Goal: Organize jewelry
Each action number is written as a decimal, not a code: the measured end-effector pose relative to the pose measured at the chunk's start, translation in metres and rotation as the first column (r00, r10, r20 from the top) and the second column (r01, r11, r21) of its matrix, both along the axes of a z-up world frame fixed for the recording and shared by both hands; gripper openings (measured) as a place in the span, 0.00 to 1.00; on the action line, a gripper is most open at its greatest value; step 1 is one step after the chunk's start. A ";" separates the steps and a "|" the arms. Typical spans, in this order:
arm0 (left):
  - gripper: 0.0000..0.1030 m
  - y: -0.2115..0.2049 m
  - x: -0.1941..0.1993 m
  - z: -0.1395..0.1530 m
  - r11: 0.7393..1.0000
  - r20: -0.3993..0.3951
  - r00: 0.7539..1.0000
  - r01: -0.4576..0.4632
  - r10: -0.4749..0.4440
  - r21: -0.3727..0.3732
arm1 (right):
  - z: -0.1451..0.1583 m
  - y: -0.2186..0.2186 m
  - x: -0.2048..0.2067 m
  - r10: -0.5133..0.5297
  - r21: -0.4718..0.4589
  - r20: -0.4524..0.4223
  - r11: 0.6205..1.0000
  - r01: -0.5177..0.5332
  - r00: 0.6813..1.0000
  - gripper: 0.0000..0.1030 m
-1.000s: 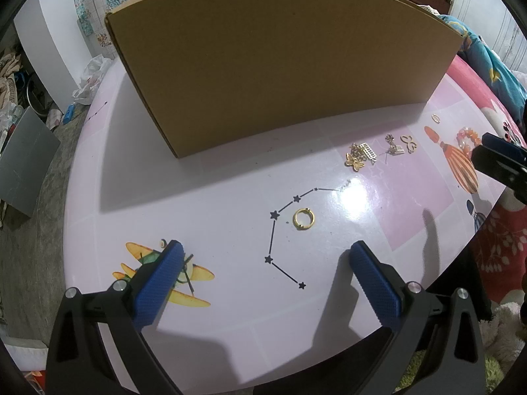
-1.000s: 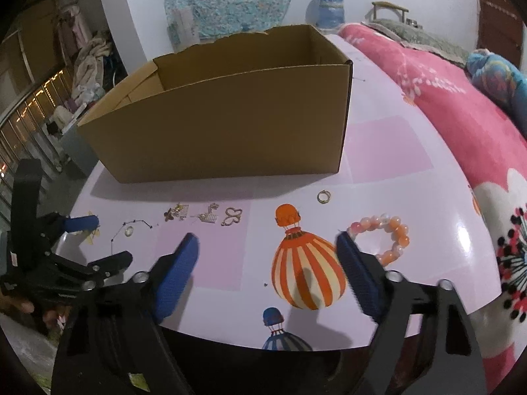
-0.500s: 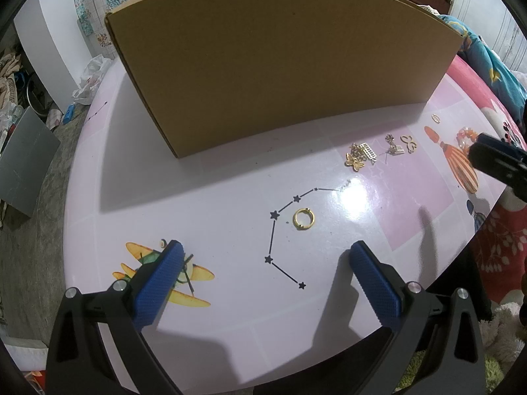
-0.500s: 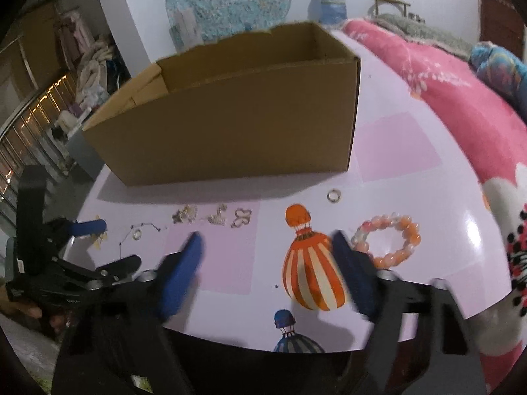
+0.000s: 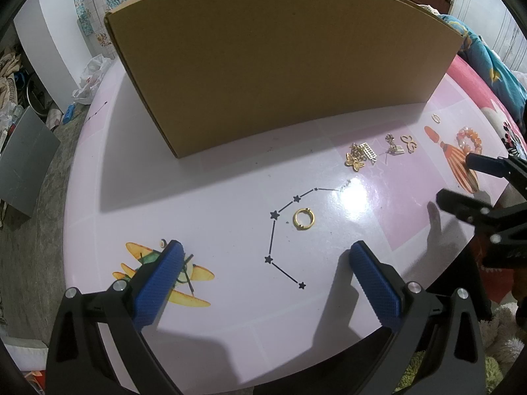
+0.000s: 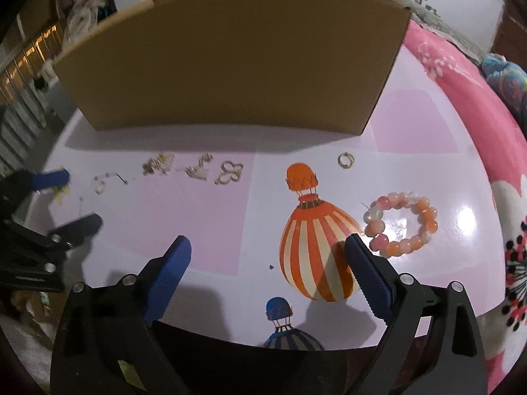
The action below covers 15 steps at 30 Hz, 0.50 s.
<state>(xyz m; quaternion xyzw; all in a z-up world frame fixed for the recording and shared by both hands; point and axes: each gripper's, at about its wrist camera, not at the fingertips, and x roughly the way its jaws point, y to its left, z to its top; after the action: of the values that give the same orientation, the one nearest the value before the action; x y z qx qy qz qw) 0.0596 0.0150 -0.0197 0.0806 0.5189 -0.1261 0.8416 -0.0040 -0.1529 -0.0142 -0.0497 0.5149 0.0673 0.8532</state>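
Observation:
A gold ring [image 5: 303,219] lies on the printed table [image 5: 197,197], just ahead of my left gripper [image 5: 265,253], which is open and empty. Farther right lie a gold butterfly charm [image 5: 355,163], an open clover piece [image 6: 229,171], a small hoop [image 6: 346,159] and a pink-orange bead bracelet [image 6: 400,227]. My right gripper [image 6: 267,247] hangs over the balloon print with its jaws opening and nothing between them. The bracelet sits just past its right fingertip [image 6: 354,247]. The right gripper [image 5: 456,179] also shows at the right edge of the left wrist view.
A large cardboard box [image 6: 230,59] stands at the back of the table, and its inside is hidden from both views. The table's front edge runs right under both grippers. A pink floral bedspread [image 6: 461,75] lies to the right. Clutter sits on the floor at left.
The right gripper sank toward the table and tipped downward; its jaws narrowed, then spread wide again. In the left wrist view it reaches farther in. The left gripper has stayed still.

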 end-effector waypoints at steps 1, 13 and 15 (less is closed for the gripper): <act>0.96 0.000 0.000 0.000 1.000 0.000 1.000 0.000 0.000 0.000 | 0.000 0.002 0.000 0.007 -0.014 0.003 1.000 -0.007 1.000 0.91; 0.96 0.000 0.002 0.000 1.000 -0.012 1.000 -0.007 0.007 0.003 | -0.001 -0.001 0.013 0.020 -0.014 -0.024 1.000 -0.020 1.000 0.93; 0.96 0.000 0.003 0.000 1.000 -0.016 1.000 -0.007 0.007 0.004 | 0.000 -0.003 0.015 0.018 -0.012 -0.030 1.000 -0.019 0.999 0.93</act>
<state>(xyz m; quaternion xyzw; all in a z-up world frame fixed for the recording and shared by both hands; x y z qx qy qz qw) 0.0624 0.0147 -0.0195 0.0796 0.5263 -0.1229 0.8376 0.0110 -0.1557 -0.0145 -0.0589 0.5274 0.0727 0.8444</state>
